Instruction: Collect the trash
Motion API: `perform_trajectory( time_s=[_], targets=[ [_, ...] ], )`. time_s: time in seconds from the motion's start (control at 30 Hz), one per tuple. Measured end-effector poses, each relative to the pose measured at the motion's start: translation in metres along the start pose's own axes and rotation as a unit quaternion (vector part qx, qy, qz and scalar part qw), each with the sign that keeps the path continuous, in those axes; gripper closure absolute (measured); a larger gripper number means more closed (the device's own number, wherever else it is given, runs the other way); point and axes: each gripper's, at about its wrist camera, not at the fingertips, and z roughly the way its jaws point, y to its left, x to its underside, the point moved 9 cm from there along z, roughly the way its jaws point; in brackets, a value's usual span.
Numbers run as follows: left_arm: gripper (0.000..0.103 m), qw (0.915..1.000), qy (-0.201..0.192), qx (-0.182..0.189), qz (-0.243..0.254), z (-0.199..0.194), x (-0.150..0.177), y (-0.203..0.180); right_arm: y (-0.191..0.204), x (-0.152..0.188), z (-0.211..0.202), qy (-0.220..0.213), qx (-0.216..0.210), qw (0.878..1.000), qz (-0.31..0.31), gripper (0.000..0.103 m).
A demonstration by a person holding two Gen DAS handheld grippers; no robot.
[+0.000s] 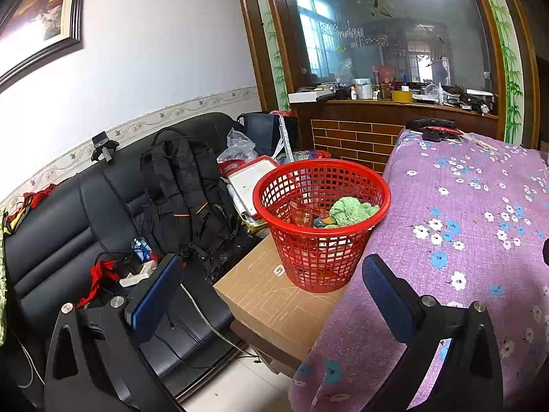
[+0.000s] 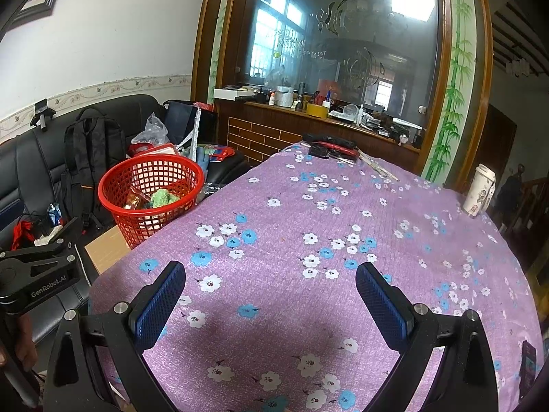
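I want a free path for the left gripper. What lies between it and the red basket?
Left wrist view: nothing solid stands between the open left gripper and the red basket; below the gap lie only the cardboard box and the purple tablecloth's edge.

Your red mesh trash basket (image 1: 322, 223) stands upright on a brown cardboard box (image 1: 274, 302), its side touching the edge of the purple floral-clothed counter (image 1: 463, 226), holding a crumpled green wad (image 1: 353, 211), a red-gold packet (image 1: 302, 218) and blue scraps.
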Motion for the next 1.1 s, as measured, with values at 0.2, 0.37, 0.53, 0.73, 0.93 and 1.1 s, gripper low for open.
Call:
perform_trajectory(
  time_s=[0.2,0.37,0.53,0.73,0.93,1.1],
  targets=[
    [0.0,1.0,0.0,0.0,0.0,0.0,0.0,0.0,0.0,0.003,0.002,0.002,0.0,1.0,-0.001,0.002],
    [0.0,1.0,0.001,0.001,0.0,-0.001,0.0,0.0,0.0,0.003,0.004,0.003,-0.001,1.0,0.0,0.002],
    [0.0,1.0,-0.001,0.002,0.002,0.0,0.002,-0.001,0.001,0.006,0.007,0.005,-0.002,1.0,0.001,0.002],
    [0.0,0.9996,0.005,0.022,0.019,0.003,-0.008,-0.021,-0.026,0.008,0.013,0.016,0.002,0.999,0.038,0.002],
    [0.0,0.9867,0.05,0.132,0.081,0.006,-0.022,-0.123,-0.137,0.031,0.029,0.06,0.077,0.986,0.136,0.002],
    [0.0,0.9533,0.131,0.241,0.125,0.013,-0.009,-0.233,-0.233,0.065,0.047,0.123,0.15,0.959,0.207,0.0]
  ],
)
